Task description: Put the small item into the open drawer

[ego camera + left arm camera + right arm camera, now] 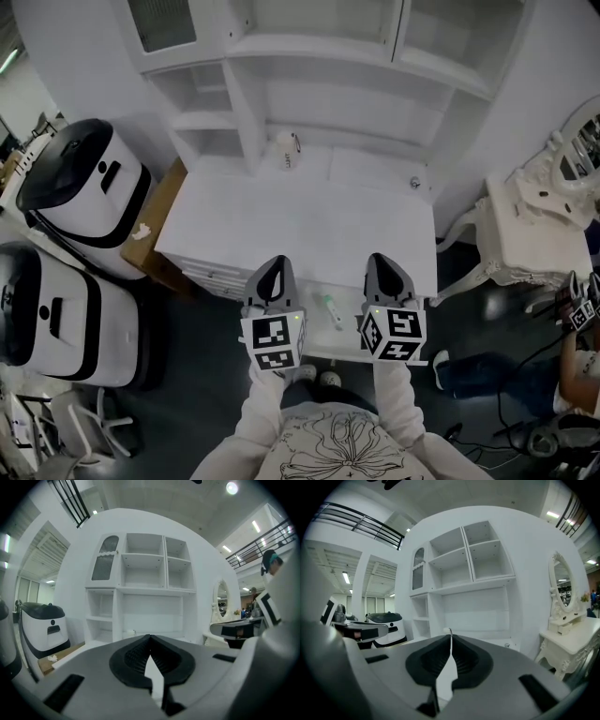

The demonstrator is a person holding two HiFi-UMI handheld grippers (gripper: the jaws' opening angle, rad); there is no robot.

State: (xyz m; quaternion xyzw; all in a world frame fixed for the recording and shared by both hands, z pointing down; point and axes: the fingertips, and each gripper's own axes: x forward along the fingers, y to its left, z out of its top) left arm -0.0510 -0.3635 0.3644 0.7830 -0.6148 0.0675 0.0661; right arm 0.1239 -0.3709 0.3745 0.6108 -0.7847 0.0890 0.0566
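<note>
A small white tube with a green end (332,311) lies in the open drawer (328,349) that is pulled out from the front of the white desk (281,220). My left gripper (273,272) hovers just left of the tube and my right gripper (385,267) just right of it, both pointing toward the desk. In the left gripper view the left gripper (150,638) has its jaws pressed together with nothing between them. The right gripper (450,633) is likewise shut and empty. Neither gripper view shows the tube.
A white hutch with shelves (328,84) rises at the back of the desk, with a white mug (286,150) below it. Two white-and-black machines (84,187) stand on the left. A white vanity table (534,225) and a seated person's leg (473,370) are on the right.
</note>
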